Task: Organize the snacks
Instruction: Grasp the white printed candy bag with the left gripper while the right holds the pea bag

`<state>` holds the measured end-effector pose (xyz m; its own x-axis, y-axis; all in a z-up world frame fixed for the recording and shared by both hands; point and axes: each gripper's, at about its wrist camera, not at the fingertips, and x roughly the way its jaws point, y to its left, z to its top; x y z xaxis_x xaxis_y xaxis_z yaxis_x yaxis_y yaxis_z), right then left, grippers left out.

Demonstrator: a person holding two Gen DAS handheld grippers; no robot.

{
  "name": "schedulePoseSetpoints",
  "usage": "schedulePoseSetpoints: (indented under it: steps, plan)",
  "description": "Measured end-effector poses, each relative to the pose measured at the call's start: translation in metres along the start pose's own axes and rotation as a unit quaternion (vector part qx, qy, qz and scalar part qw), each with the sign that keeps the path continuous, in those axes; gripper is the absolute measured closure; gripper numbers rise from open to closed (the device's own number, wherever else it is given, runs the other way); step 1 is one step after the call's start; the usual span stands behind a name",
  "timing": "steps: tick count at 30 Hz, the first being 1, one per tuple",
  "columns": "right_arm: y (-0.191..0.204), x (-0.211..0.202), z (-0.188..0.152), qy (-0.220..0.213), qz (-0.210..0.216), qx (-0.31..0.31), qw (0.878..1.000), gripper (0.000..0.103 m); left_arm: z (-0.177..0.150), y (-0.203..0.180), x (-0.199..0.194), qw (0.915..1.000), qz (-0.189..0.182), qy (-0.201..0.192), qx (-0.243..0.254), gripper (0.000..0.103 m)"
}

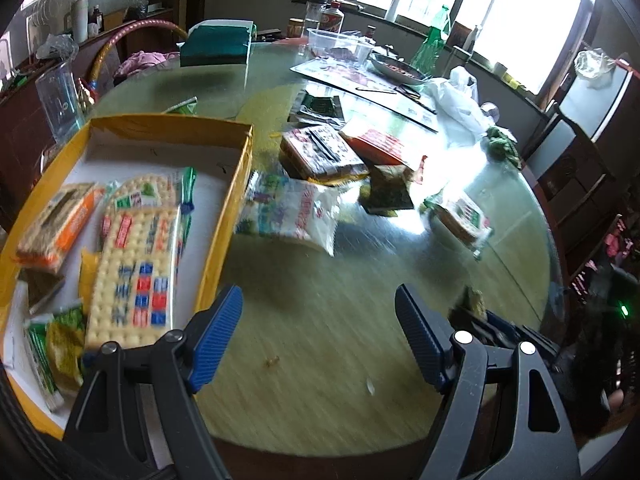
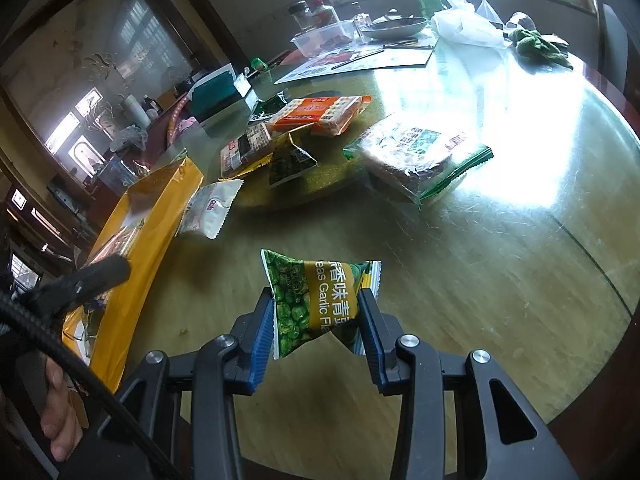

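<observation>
A yellow box [image 1: 236,184] with a white floor sits on the round table at the left and holds several cracker and snack packets [image 1: 136,264]. It also shows in the right wrist view [image 2: 148,216]. My left gripper [image 1: 316,336] is open and empty, just right of the box's near corner. My right gripper [image 2: 316,332] is shut on a green garlic-pea packet [image 2: 316,300], held above the table. Loose snacks lie beyond: a white packet [image 1: 296,212], a dark seaweed packet [image 1: 388,192], a green-edged cracker pack [image 2: 416,152], an orange cracker pack [image 2: 320,114].
The round glass-topped table [image 1: 320,360] carries a clear tub [image 1: 336,42], a metal dish [image 1: 400,68], a placemat, a white plastic bag [image 1: 456,96], a green cloth [image 1: 502,144] and a teal box [image 1: 214,46] at the far side. Crumbs lie near me.
</observation>
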<state>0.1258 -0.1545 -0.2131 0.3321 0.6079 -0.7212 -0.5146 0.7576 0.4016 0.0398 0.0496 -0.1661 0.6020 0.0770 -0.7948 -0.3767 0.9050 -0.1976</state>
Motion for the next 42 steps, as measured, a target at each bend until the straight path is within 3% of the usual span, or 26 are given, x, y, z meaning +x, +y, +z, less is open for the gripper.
schedulePoseSetpoints:
  steps: [3, 7, 10, 14, 16, 19, 24, 26, 30, 35, 39, 42]
  plan:
    - [-0.001, 0.0, 0.001, 0.001, 0.003, 0.002, 1.0, 0.063, 0.013, -0.002, 0.016, 0.9994, 0.028, 0.018, 0.009, 0.024]
    - [-0.003, 0.0, 0.0, 0.0, 0.009, 0.006, 1.0, 0.063, 0.03, -0.003, 0.042, 0.9985, 0.018, 0.051, 0.008, 0.024]
    - [-0.004, 0.0, -0.001, 0.0, 0.014, 0.009, 1.0, 0.063, 0.04, -0.012, 0.06, 0.9955, 0.066, 0.056, 0.038, 0.024]
    - [-0.006, 0.0, -0.001, 0.001, 0.022, 0.008, 1.0, 0.063, 0.05, -0.019, 0.083, 0.9898, 0.108, 0.058, 0.071, 0.024]
    - [-0.008, 0.0, 0.0, 0.002, 0.026, 0.01, 1.0, 0.063, 0.053, -0.016, 0.092, 0.9874, 0.119, 0.078, 0.07, 0.024]
    - [-0.008, 0.0, 0.0, 0.003, 0.028, 0.01, 1.0, 0.063, 0.053, -0.013, 0.103, 0.987, 0.101, 0.104, 0.07, 0.024]
    - [-0.007, 0.001, 0.001, 0.005, 0.027, 0.009, 1.0, 0.063, 0.055, -0.012, 0.106, 0.9872, 0.105, 0.095, 0.074, 0.024]
    - [-0.007, 0.001, 0.001, 0.005, 0.026, 0.007, 1.0, 0.063, 0.053, -0.01, 0.104, 0.9879, 0.107, 0.083, 0.075, 0.033]
    - [-0.006, 0.001, 0.0, 0.005, 0.024, 0.007, 1.0, 0.063, 0.051, -0.012, 0.099, 0.9874, 0.104, 0.079, 0.09, 0.041]
    - [-0.006, 0.001, 0.0, 0.007, 0.017, 0.004, 1.0, 0.063, 0.041, -0.013, 0.087, 0.9865, 0.101, 0.079, 0.102, 0.064]
    - [-0.006, 0.001, 0.0, 0.008, 0.014, 0.006, 1.0, 0.063, 0.019, -0.019, 0.068, 0.9875, 0.082, 0.078, 0.11, 0.067]
    - [-0.006, 0.0, 0.0, 0.007, 0.012, 0.008, 1.0, 0.063, -0.006, -0.028, 0.049, 0.9882, 0.044, 0.083, 0.121, 0.067]
